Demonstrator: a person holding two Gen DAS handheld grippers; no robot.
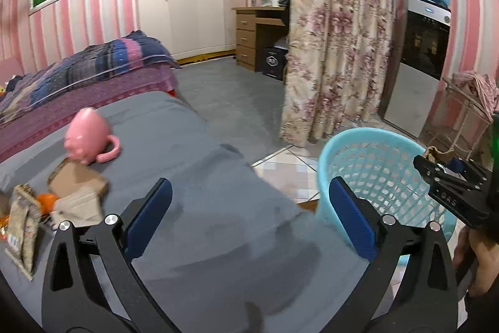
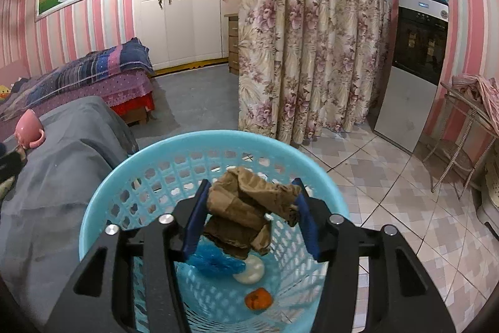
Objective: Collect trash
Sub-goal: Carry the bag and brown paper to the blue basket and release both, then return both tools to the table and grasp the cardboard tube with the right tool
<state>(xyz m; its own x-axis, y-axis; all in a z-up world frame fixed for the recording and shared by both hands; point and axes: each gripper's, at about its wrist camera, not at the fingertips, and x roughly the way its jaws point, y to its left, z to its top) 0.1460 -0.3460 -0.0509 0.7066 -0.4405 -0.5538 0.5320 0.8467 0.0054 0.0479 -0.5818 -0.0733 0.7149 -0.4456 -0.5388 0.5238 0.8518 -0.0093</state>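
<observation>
**Crumpled cardboard held over the blue basket**

The right gripper point(image 2: 251, 216) is seen poised above the open mouth of a light blue perforated plastic basket point(image 2: 103, 192), which stands on the tiled floor just beside the near right corner of the grey-covered bench point(image 1: 193, 177). A crumpled piece of brown cardboard point(image 2: 246, 198) is caught between its blue pads point(image 2: 195, 217); the jaws are set at a moderate width, and the cardboard is touched on both sides, so it is held. Whether the grip is being slackened cannot be told from the pictures. In the bottom of the basket a scrunched blue plastic bag point(image 2: 215, 261), a rounded white object point(image 2: 251, 270) and a small orange scrap point(image 2: 258, 298) are lying close together.

The left gripper point(image 1: 249, 217) is held over the near part of the bench with its jaws spread wide and nothing between them. In its view the right gripper point(image 1: 449, 173) is seen at the far right, over the basket's rim point(image 1: 368, 134).

Further trash is left on the left part of the bench: flat pieces of brown cardboard point(image 1: 78, 180), a patterned paper packet point(image 1: 23, 223) and an orange item point(image 1: 46, 200) partly hidden among them. A pink ceramic mug point(image 1: 85, 138) is lying upturned, touching the far edge of the cardboard.
</observation>
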